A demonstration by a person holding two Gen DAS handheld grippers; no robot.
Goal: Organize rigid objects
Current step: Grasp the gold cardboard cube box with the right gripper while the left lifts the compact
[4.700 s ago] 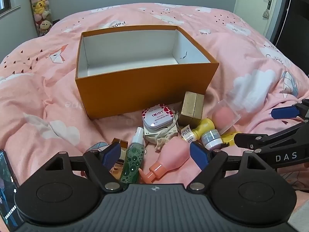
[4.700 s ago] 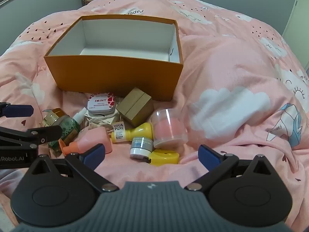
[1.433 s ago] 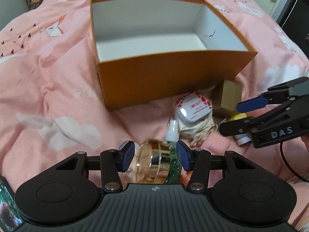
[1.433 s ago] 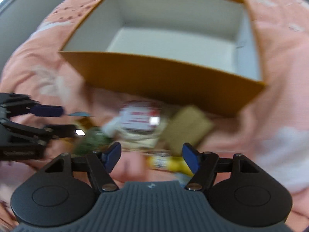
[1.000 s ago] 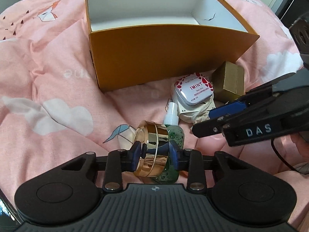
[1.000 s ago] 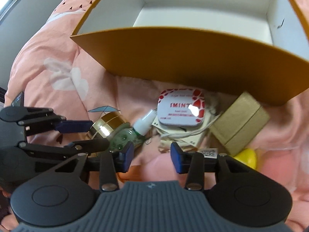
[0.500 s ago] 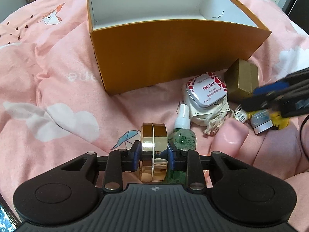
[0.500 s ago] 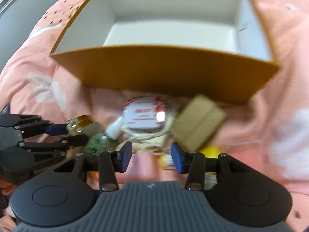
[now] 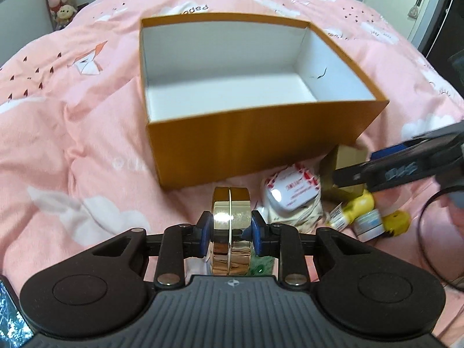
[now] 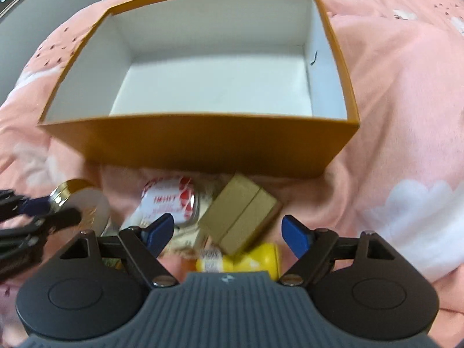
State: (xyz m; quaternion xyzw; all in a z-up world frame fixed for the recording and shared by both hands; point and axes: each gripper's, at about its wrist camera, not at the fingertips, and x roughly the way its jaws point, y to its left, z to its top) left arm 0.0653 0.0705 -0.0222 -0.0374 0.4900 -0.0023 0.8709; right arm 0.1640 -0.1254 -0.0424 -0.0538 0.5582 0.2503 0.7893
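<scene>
Holding a round gold jar [image 9: 231,226] on edge between its blue pads, the left hand-held gripper [image 9: 231,229] carries it clear of the pink duvet [image 9: 87,150], short of the near wall of the open orange box [image 9: 255,145]. The box interior appears empty in both views. The pads bear on the jar's two flat faces, and the seam between lid and base runs upright between them.

The right hand-held gripper [image 10: 227,229] has just been opening; its jaws now stand wide with nothing between them, poised over the small brown box [image 10: 240,220] and the yellow bottle [image 10: 246,259]. The red-and-white mint tin [image 10: 168,200] lies just beside the brown box, near the orange box's front wall.

Risks noted:
- The jar's polished faces offer little friction. A quick tilt on the way over the box wall could let it slip out and roll across the soft duvet.
- The near wall stands between jar and box interior. A low pass would likely strike the rim and push the light box away.
- The remaining items lie crowded and partly touching. A wide closing grasp on the brown box may catch the bottle or nudge the tin.
- Both tools work close together, so crossing paths could cause a collision.
</scene>
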